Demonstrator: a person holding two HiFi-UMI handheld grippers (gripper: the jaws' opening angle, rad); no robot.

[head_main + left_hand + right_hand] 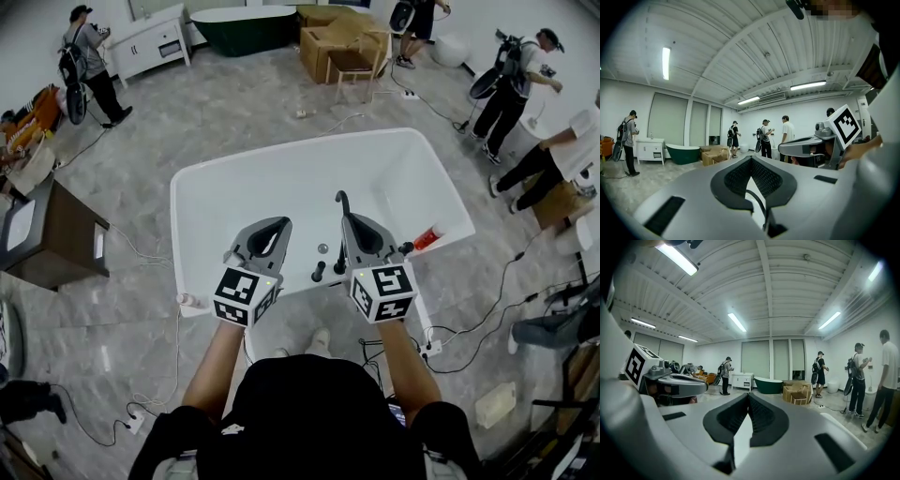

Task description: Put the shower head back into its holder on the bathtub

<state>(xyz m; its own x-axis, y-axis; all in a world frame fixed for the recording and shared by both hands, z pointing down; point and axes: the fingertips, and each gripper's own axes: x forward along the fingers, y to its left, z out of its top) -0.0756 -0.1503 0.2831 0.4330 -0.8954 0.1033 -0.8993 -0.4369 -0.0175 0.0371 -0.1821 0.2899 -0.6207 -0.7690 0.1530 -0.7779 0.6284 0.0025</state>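
Observation:
The white bathtub lies below me in the head view. On its near rim stand black fittings: a curved black piece rising just past my right gripper, and small black knobs. I cannot tell the shower head apart from these fittings. My left gripper and my right gripper hang side by side above the near rim, both pointing roughly level. In the left gripper view my left gripper has its jaws together with nothing held. The right gripper is likewise shut and holds nothing.
A red object lies on the tub's right rim. Cables trail over the marble floor to the right. A dark cabinet stands at left. Several people stand around the room, with a green tub and wooden crates at the back.

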